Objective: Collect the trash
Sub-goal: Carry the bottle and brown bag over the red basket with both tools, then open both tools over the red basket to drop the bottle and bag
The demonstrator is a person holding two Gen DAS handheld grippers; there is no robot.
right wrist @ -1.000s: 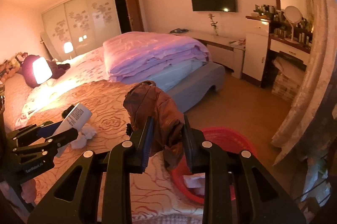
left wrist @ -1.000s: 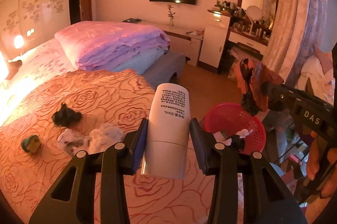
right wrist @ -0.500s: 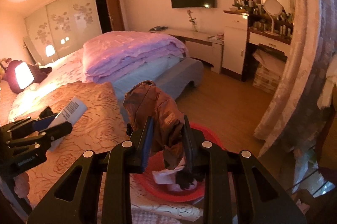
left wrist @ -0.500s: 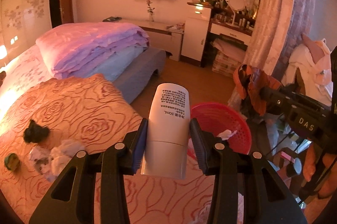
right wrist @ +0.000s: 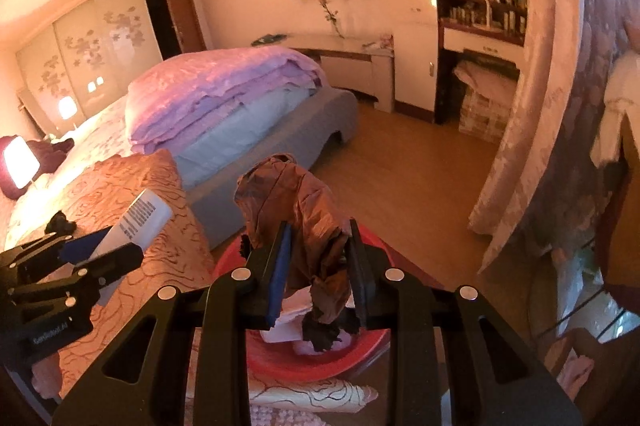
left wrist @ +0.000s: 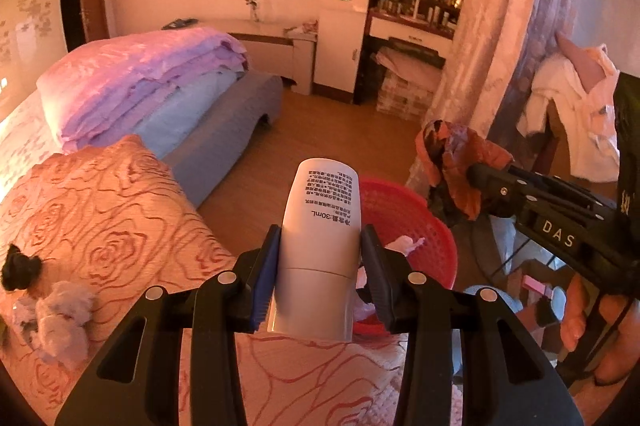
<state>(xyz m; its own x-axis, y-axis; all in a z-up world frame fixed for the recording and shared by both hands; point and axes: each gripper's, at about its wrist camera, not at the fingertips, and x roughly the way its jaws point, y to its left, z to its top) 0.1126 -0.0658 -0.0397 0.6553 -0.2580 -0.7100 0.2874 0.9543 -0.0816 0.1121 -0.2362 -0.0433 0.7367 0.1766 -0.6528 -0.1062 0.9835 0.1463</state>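
tube (left wrist: 320,226) clamped in L gripper (left wrist: 320,266) fingers, over bed (left wrist: 120,218) edge | wrapper (right wrist: 308,222) pinched in R gripper (right wrist: 318,274) fingers, above red bin (right wrist: 320,366) w/ paper scraps on floor beside bed

The white tube (left wrist: 320,226) reads "30mL"; the right hand-held gripper (left wrist: 556,238) bears "DAS".
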